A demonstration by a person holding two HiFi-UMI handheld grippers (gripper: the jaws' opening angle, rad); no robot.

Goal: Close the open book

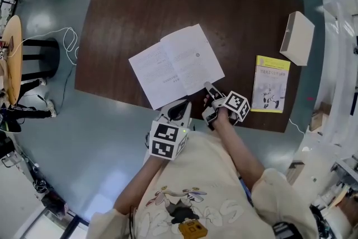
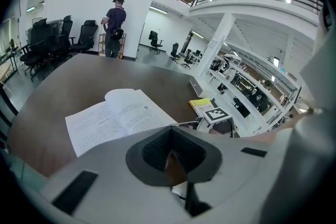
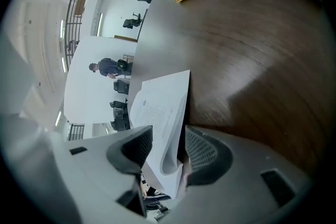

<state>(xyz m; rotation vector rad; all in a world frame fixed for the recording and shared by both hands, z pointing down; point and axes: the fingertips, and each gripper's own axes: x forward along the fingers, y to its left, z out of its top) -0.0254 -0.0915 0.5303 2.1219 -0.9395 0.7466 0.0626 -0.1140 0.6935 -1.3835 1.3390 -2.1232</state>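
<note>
The open book (image 1: pixel 176 64) lies flat in the middle of the dark table (image 1: pixel 235 3). The right claw (image 3: pixel 164 150) is at the book's lower right corner. Its jaws gape wide around the right-hand pages without pinching them. The left claw (image 2: pixel 170 153), just below the book's lower edge, is closed on nothing.

Dark wood table (image 1: pixel 134 14) w/ open book (image 1: pixel 176 64), yellow booklet (image 1: pixel 271 84), white box (image 1: pixel 298 37).
</note>
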